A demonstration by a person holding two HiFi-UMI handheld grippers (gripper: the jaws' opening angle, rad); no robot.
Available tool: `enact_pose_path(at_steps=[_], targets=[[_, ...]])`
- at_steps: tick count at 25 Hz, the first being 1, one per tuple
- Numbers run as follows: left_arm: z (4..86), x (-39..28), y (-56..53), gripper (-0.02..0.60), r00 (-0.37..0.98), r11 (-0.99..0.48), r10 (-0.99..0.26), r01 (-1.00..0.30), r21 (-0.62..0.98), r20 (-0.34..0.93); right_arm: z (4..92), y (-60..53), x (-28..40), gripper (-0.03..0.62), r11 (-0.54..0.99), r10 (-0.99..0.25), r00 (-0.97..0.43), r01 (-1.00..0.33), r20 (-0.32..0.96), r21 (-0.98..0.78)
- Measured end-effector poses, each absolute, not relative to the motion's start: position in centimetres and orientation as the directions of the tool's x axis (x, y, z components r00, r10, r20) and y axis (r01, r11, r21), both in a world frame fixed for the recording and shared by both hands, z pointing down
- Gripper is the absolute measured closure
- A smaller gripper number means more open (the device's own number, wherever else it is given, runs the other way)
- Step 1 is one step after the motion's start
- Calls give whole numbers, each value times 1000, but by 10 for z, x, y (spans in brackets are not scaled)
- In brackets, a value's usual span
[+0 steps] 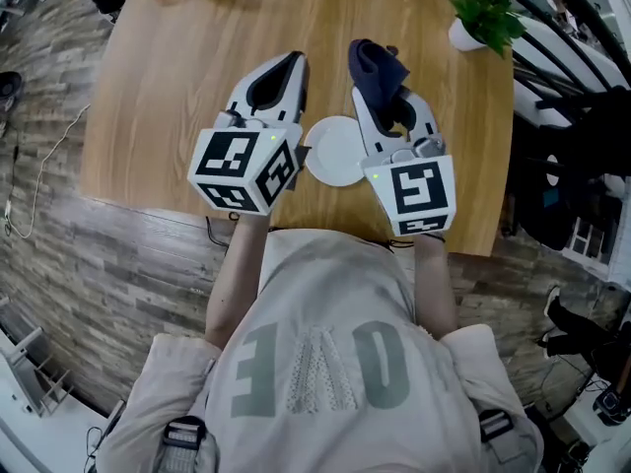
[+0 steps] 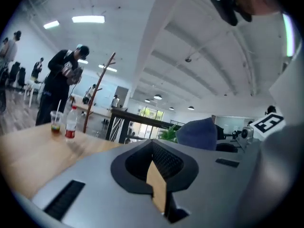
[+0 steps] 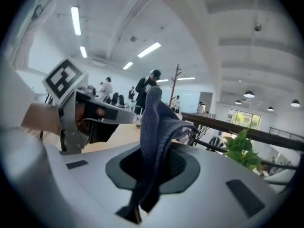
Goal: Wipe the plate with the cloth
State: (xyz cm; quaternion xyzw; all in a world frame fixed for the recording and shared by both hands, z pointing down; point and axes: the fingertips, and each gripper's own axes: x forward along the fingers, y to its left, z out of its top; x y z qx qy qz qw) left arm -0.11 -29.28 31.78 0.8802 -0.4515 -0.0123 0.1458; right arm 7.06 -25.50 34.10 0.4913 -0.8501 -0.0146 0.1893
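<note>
In the head view a white plate (image 1: 335,151) lies on the wooden table (image 1: 168,97) near its front edge, partly hidden between my two raised grippers. My left gripper (image 1: 294,60) is held above the table left of the plate, jaws shut with nothing between them (image 2: 154,148). My right gripper (image 1: 369,75) is raised to the right of the plate, shut on a dark blue cloth (image 1: 377,65). The cloth (image 3: 154,137) stands bunched up out of the jaws, and it also shows as a blue lump (image 2: 202,133) in the left gripper view. Both grippers point roughly level, away from the person.
A potted green plant (image 1: 483,13) stands at the table's far right corner. A red-labelled bottle (image 2: 71,122) and a cup with a straw (image 2: 56,122) sit at the far left. People (image 2: 61,84) stand in the room behind, beside a coat stand (image 2: 97,91).
</note>
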Motion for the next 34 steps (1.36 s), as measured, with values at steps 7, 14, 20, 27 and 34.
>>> enact_pose_path(at_steps=[7,14,20,27,34], targets=[[285,28,-272,575,646,-646,-763,-763,39,15,321,-231,120,537,359,-925,-308,-899,222,251],[277,44,-270,575,659,-659,-752,-752,-26,2,327,-225,139,539,308,-939,-264,-931,222,196],[276,46,-267,575,656,-655,-755,-754,-53,10,335,-225,135,539,341,-927,-288,-914,242,219],[266,45,-263,575,646,-645,-763,-760,-75,21,341,-220,123,539,385,-908,-324,-896,266,223],[257,52,-257,575,645,-642,-764,-759,-104,11,345,-216,128,537,393,-902,-325,-890,284,230]])
